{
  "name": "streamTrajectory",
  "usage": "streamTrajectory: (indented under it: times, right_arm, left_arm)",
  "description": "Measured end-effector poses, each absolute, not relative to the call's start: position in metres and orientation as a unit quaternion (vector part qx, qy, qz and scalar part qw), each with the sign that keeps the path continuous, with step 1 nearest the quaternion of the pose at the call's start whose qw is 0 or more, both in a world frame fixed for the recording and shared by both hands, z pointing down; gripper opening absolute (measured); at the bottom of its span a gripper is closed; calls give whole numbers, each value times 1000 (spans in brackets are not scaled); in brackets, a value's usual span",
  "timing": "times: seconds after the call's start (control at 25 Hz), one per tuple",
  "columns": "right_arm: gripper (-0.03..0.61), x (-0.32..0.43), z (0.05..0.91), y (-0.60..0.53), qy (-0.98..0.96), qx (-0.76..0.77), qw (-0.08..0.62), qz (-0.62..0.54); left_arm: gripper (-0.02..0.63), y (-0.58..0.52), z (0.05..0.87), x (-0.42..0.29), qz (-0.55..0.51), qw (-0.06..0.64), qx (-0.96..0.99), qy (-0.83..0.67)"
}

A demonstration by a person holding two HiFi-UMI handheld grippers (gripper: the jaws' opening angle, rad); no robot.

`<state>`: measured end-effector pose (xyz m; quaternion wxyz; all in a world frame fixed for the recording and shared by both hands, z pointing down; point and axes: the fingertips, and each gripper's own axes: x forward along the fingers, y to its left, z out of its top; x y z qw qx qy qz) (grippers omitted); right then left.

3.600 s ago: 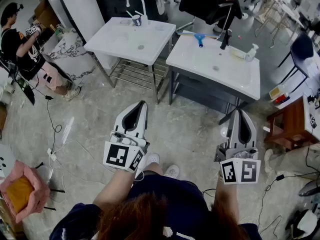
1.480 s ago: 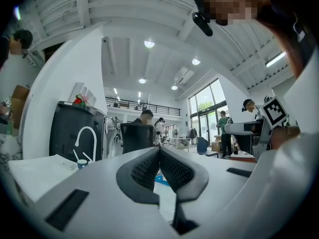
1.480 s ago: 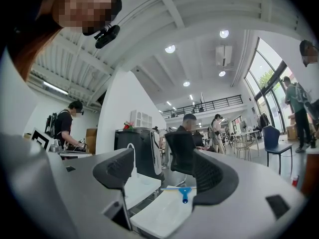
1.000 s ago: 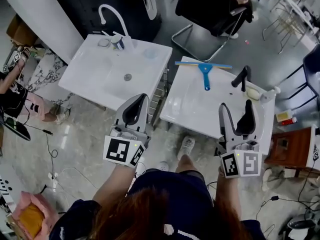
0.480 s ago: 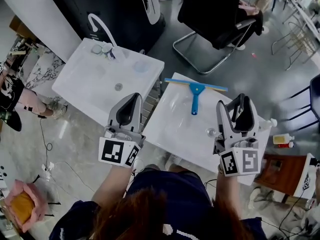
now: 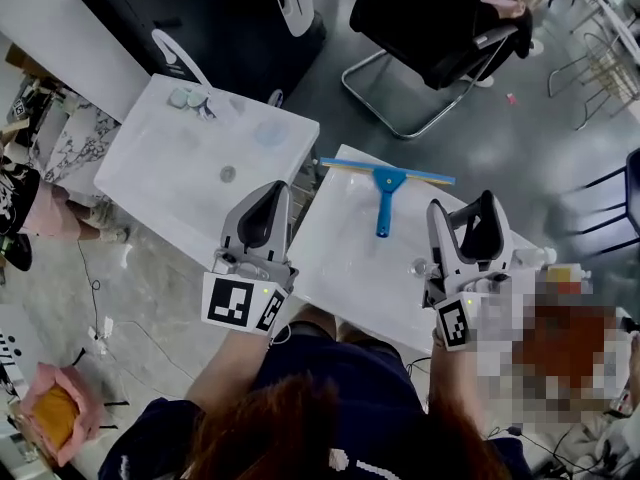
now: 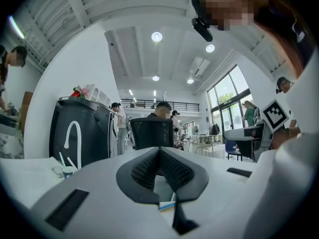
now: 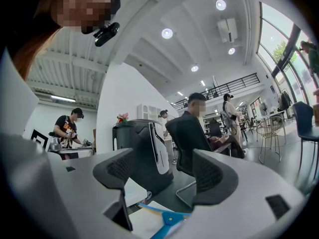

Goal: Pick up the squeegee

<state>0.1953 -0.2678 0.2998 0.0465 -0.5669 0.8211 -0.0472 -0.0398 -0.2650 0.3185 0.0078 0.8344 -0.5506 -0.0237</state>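
White basin point(image 6: 170, 168) with curved tap point(image 6: 175, 56): ahead and left of the left jaws. Second basin point(image 6: 345, 253): beneath the right jaws. Black chair point(image 6: 420, 18): well beyond both.

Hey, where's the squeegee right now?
In the head view the blue squeegee lies flat on the far part of the right-hand white sink top, just ahead and left of the open right gripper, with the black chair beyond it.

squeegee point(image 8: 167, 222): handle cut off by the bottom edge in right gripper view, blade's left end behind a jaw
blue sliver point(image 7: 167, 205), left gripper view: too little shows to tell
small items point(image 6: 190, 98) by tap: too small to tell
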Motion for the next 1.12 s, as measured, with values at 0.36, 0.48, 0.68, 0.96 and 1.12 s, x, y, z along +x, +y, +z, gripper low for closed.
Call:
streamTrajectory:
  times: [0.36,0.48,0.68,0.96,1.12]
  right_arm:
    - [368,185,347,-305,807,-584,5,-88]
    - [367,179,367,-313,808,-580,-11,-103]
    - [367,172,413,-327,799,-583,-39,-145]
    - [351,166,470,-349,778,-596,-73,-184]
    - [351,159,513,-360,769,-591,-107,-220]
  left_arm:
    - [20,-315,327,-27,-16,15,857,-515]
    - [20,-325,339,-22,-10,23,861,-508]
    - [20,-335,359,-17,1,38,866,-499]
    - [20,-349,380,-25,18,50,862,-503]
    - [20,-353,392,-31,31,59,858,-509]
